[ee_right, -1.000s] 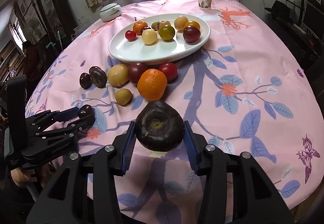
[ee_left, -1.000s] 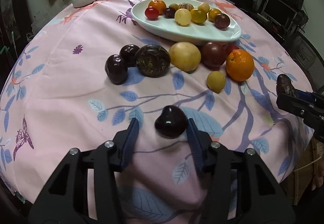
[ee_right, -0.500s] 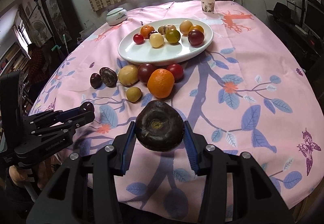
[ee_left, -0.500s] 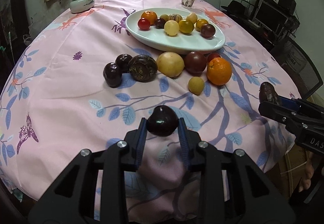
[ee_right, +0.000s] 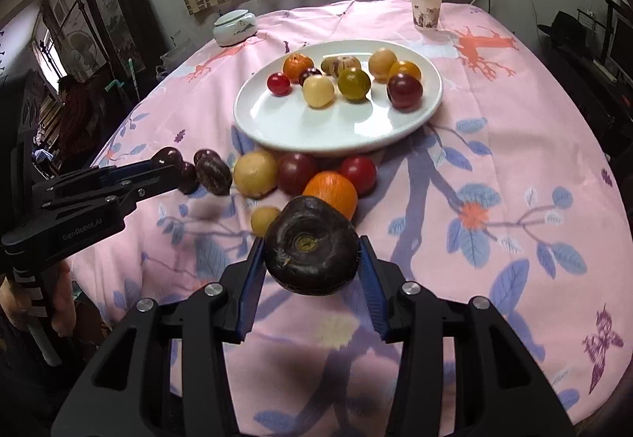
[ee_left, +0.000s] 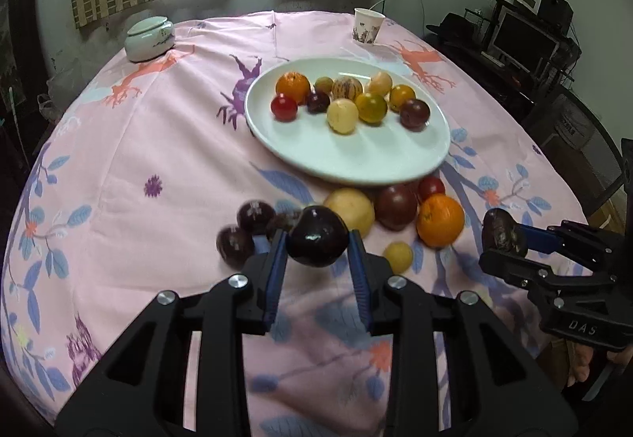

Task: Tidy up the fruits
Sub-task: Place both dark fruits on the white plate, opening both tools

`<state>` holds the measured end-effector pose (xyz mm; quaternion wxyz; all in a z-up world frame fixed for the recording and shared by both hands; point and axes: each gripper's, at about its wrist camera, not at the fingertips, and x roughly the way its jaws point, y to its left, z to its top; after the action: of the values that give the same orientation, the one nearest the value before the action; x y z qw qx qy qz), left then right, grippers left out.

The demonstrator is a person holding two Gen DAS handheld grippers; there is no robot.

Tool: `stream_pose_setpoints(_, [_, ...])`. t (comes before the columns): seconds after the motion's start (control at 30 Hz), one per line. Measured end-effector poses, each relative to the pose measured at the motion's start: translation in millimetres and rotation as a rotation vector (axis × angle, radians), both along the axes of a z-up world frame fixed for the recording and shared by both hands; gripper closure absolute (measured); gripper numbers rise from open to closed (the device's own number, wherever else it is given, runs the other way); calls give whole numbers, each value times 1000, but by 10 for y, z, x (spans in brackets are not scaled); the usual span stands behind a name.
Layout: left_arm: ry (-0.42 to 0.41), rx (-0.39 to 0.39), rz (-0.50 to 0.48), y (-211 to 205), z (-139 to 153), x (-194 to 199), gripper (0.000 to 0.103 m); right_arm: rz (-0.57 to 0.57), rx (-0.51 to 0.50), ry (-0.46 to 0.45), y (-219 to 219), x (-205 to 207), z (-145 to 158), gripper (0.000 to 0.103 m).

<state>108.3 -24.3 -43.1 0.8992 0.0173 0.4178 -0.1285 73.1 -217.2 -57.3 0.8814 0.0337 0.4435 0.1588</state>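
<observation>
Pink tablecloth [ee_right: 494, 128], both grippers apparently above edge

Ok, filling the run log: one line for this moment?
left tongs: shut on dark plum | right tongs: shut on dark wrinkled fruit | both raised | white plate part-filled

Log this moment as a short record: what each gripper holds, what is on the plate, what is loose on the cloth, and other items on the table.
left gripper: shut on a smooth dark plum, lifted off the cloth
right gripper: shut on a wrinkled dark fruit, stem end facing the camera
white plate: nine small fruits in its far half, near half bare
loose on tablecloth: orange and other fruits in a cluster beside the plate's near rim
other items: paper cup, lidded ceramic jar
</observation>
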Motion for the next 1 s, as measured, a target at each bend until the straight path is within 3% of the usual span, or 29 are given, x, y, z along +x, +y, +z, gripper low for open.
stream_pose_setpoints(0.07, [-33,36,15,-53,122,294,71,12,-12,-20,48,220,105,57])
stream_pose_setpoints(0.17, [-30,25,13,-126,232,764,71,21,-36,-40,153,647,226,57])
stream_pose_setpoints(0.4, [36,-6,27,-208,57,1435,71,26,-95,15,336,1385,75,57])
stream_pose_setpoints(0.6, [69,21,29,-245,-83,1609,70,25,-97,49,358,1579,-79,57])
stream_pose_setpoints(0.63, [68,26,30,-255,-79,1620,69,19,-101,52,359,1599,-96,56])
stream_pose_setpoints(0.67, [67,27,28,-268,-62,1630,57,12,-105,54,353,1617,-106,56])
stream_pose_setpoints(0.73, [32,32,43,-273,27,1616,45,-4,-115,48,336,1630,-103,53])
stream_pose_setpoints(0.87, [-24,10,55,-208,303,1475,44,-34,-127,-5,241,1498,85,38])
stream_pose_setpoints(1.0, [-96,-24,81,-30,561,1083,36,-61,-121,-64,36,1158,310,38])
